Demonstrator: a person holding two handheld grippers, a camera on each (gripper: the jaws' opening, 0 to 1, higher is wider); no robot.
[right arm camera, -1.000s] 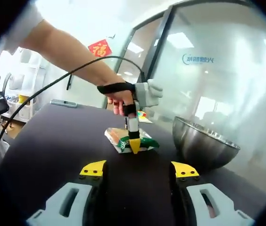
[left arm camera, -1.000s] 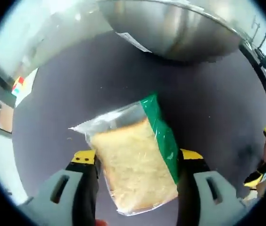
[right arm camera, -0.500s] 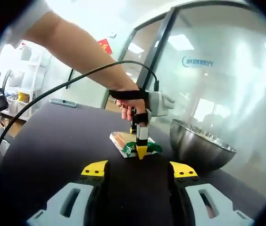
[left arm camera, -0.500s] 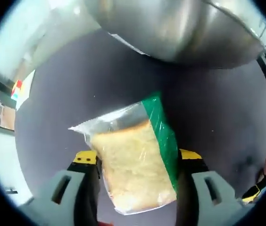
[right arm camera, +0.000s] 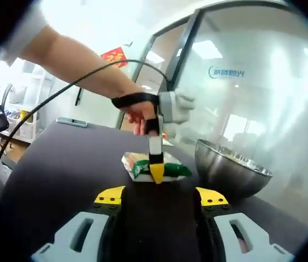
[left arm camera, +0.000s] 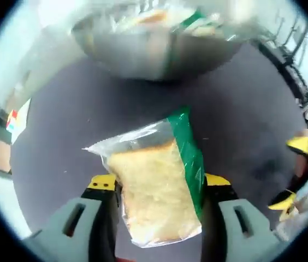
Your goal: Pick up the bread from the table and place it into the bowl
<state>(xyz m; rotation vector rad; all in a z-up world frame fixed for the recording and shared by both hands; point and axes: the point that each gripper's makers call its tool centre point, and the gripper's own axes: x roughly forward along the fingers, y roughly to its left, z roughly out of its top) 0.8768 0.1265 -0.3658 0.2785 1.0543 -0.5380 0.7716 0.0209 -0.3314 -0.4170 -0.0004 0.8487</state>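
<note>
Left gripper view: the left gripper [left arm camera: 157, 188] is clamped on the bagged bread [left arm camera: 157, 196], held above the dark worktop [left arm camera: 88, 120], with the steel bowl [left arm camera: 143, 43] ahead.
Right gripper view: the right gripper [right arm camera: 159, 197] has its jaws apart, holding nothing; beyond it the bread hangs just above the worktop, left of the bowl.

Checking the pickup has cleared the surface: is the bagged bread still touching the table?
Apart. The right gripper view shows the bagged bread held in the left gripper, with a strip of dark table visible beneath the bag.
</note>
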